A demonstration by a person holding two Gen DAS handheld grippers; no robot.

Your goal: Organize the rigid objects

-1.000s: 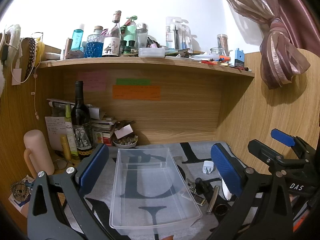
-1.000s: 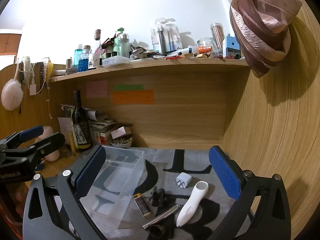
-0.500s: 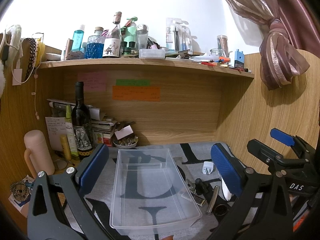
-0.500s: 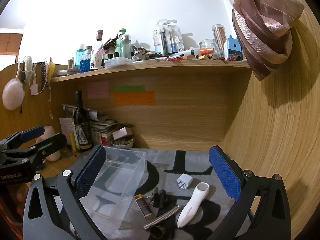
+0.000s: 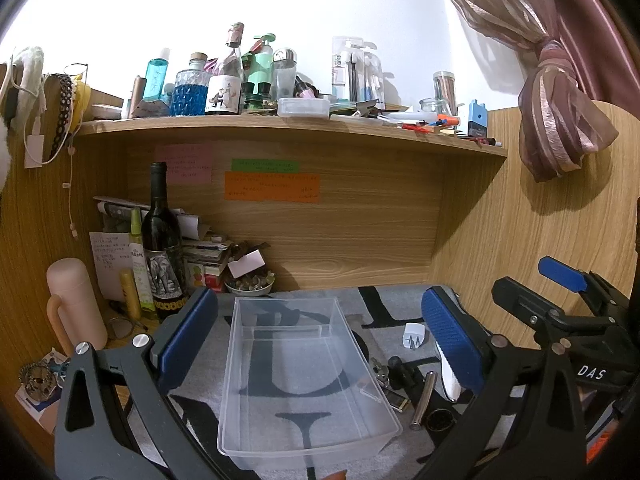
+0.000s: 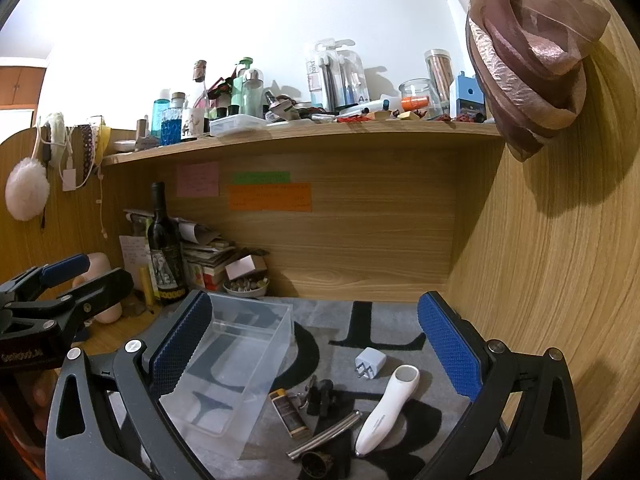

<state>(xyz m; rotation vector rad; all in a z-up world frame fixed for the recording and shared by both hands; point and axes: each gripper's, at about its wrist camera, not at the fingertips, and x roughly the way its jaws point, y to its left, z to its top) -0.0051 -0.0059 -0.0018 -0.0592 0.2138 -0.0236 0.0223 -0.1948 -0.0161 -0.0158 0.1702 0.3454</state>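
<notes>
The left gripper (image 5: pixel 320 336) is hovering over the clear bin (image 5: pixel 304 384), fingers spread and holding nothing. The right gripper (image 6: pixel 316 344), fingers likewise spread, is hanging above the white handheld device (image 6: pixel 388 412) and charger plug (image 6: pixel 370 362).

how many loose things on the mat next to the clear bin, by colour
white: 2, the plug adapter and the handheld device
silver: 1, the metal tube
black or dark: 3, the lighter, the clip piece, the round cap
total: 6
The clear bin is empty.
</notes>
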